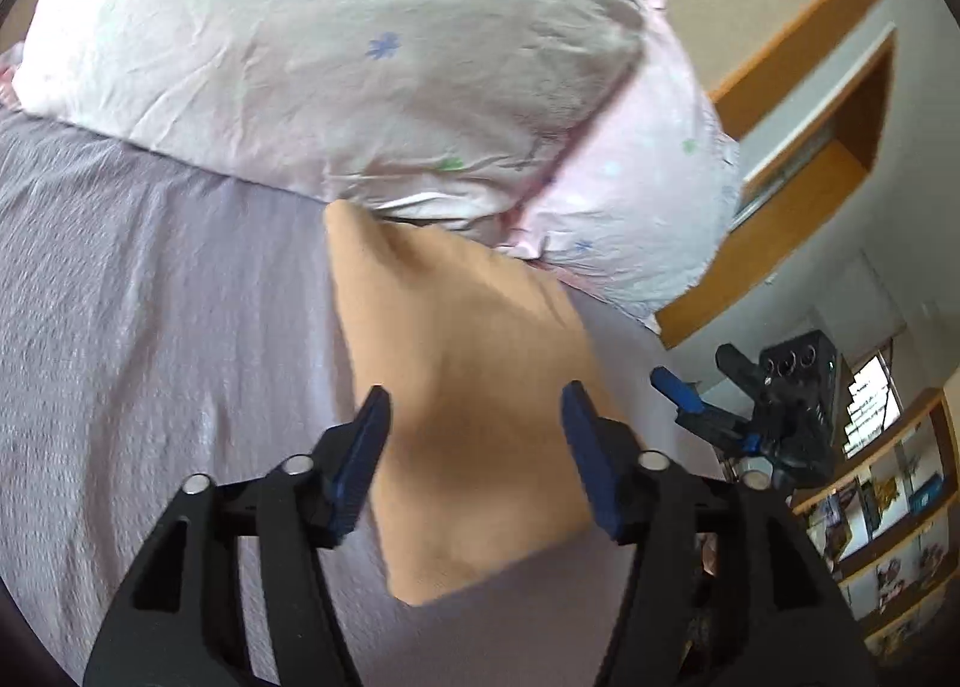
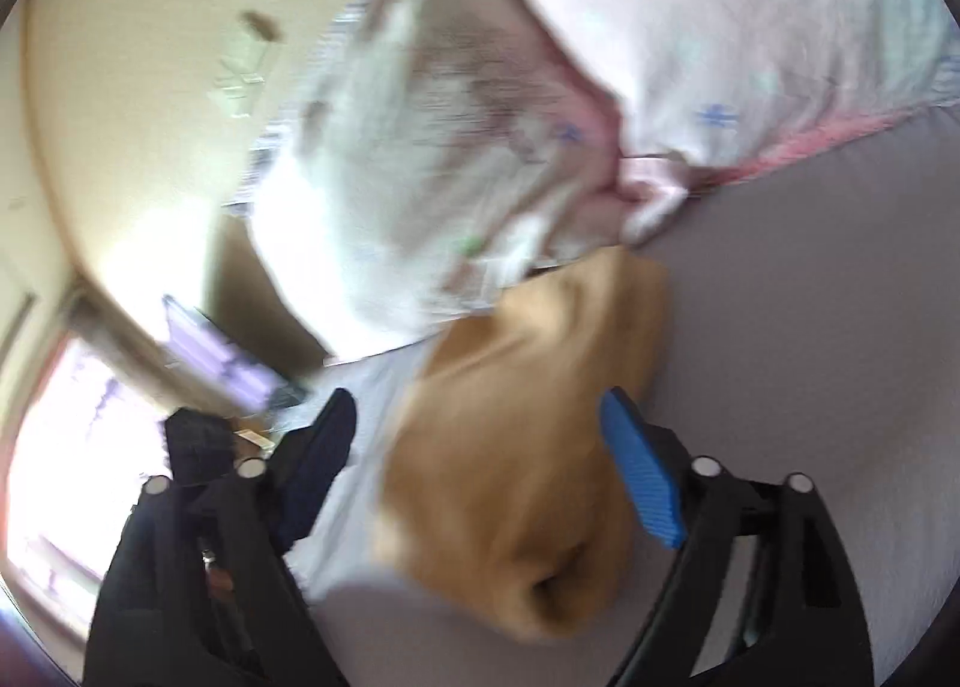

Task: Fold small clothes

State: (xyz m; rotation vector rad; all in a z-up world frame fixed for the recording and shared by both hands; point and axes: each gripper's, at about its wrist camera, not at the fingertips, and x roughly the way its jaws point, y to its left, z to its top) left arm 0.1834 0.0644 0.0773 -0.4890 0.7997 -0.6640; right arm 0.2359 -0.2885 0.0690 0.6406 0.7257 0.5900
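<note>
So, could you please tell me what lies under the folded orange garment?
The folded orange cloth garment lies on the lilac-grey bedsheet, its far corner tucked beneath the pale pink floral pillow. Anything under the garment itself is covered from view.

Left gripper is wide open, its two blue-padded fingers spread far apart and angled forward and down, nothing clamped between them. Right gripper is spread just as wide, one bright blue pad catching the light on one side and the opposite finger in shadow, the view smeared with blur. From the left wrist view the right gripper shows off to the side, fingers parted and pointing inward toward the left one, the two well apart.
</note>
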